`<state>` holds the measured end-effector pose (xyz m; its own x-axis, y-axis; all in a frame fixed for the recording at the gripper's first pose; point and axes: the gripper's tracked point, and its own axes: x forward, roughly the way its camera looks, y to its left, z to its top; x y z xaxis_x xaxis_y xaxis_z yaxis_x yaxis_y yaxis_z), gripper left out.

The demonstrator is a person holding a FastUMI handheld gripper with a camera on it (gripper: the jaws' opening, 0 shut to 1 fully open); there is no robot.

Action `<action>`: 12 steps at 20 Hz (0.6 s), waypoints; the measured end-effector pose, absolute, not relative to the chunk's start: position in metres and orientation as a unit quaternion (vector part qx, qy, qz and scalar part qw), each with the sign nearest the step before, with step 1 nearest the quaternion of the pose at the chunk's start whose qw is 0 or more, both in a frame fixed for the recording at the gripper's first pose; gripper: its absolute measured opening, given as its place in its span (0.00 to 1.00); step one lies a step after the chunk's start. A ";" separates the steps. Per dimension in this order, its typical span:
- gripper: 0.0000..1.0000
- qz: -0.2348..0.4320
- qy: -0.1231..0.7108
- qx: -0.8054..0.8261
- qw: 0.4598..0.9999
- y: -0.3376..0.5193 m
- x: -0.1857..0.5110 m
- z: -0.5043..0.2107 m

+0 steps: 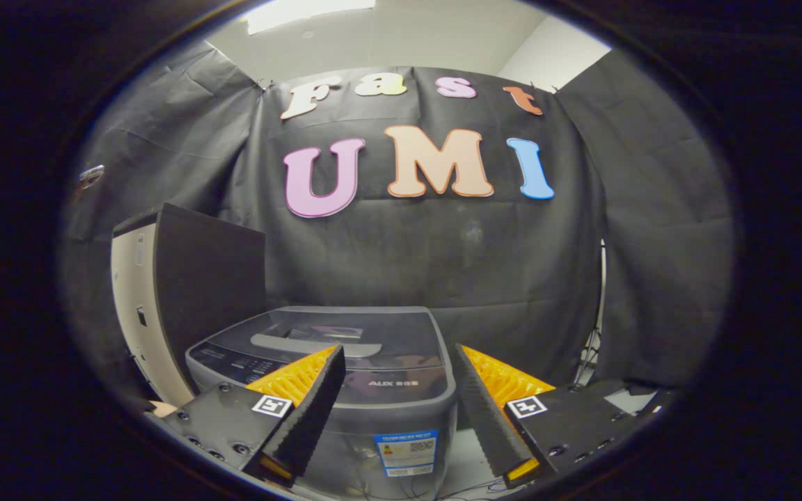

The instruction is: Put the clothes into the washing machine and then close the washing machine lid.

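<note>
The claw (399, 390) is spread wide, its two fingers well apart and holding nothing; the gap between them looks straight onto the washing machine (345, 390). That machine is a small grey top-loader standing just ahead of the fingers and slightly below them, so that the camera looks down across its top and front. Its lid (352, 334) lies flat and closed, a dark, partly see-through panel with a pale handle bar (314, 346) running across it near the front edge. Along the front of the top runs a dark control strip (234, 358), partly hidden behind the left finger (303, 400). On the machine's front face, low between the two fingers, a label (406, 452) with a blue border is stuck; its print is too small to make out. The right finger (488, 410) stands just to the right of the machine's body, apart from it. To the left of the machine and a little behind it rises a tall cabinet-like unit (192, 278) with a pale front side and a dark flank. Behind everything hangs the black cloth wall (443, 264) of the booth, and above it a white ceiling with a light panel (303, 10). No clothes can be made out around the machine.
</note>
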<state>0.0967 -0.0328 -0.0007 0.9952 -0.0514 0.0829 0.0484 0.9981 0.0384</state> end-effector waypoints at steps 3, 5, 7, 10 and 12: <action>0.96 -0.043 -0.029 0.020 0.998 -0.041 0.092 -0.015; 0.96 -0.047 -0.014 0.026 0.998 -0.043 0.088 -0.025; 0.95 -0.050 0.003 0.032 0.998 -0.043 0.082 -0.036; 0.95 -0.056 0.017 0.039 0.998 -0.042 0.073 -0.039; 0.95 -0.054 0.027 0.046 0.997 -0.039 0.070 -0.039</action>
<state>0.0703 -0.0386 -0.0391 0.9928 -0.1046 -0.0583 0.1095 0.9900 0.0892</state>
